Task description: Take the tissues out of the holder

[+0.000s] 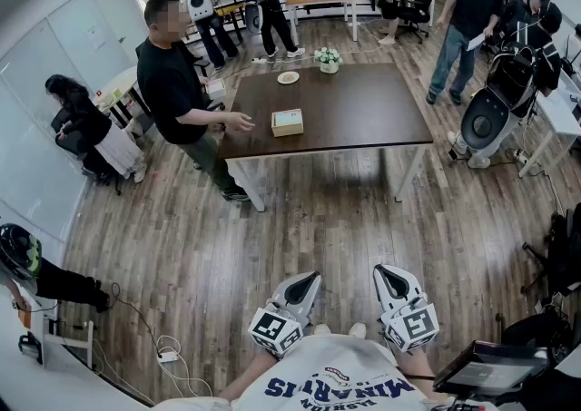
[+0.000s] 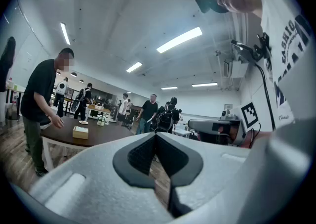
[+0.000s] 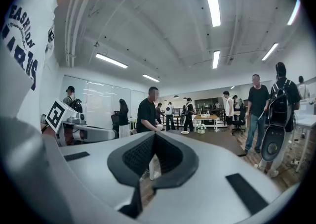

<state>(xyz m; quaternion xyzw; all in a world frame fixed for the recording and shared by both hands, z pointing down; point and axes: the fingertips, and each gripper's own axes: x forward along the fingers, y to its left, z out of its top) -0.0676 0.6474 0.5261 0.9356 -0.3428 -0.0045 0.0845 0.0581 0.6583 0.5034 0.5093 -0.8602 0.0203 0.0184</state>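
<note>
1. On the dark surface point(image 1: 363, 110), far ahead: tissue holder point(image 1: 287, 122), too small to make out the tissues.
2. Person in black point(image 1: 172, 83) stands at the surface edge, hand near the holder.
3. Left gripper point(image 1: 304, 284) and right gripper point(image 1: 388, 278): fingers closed, empty, well apart from the holder; arms cut off.

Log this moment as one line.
stage: not started | left gripper: shut, empty | right gripper: shut, empty | tissue holder: on table, far from both grippers
</note>
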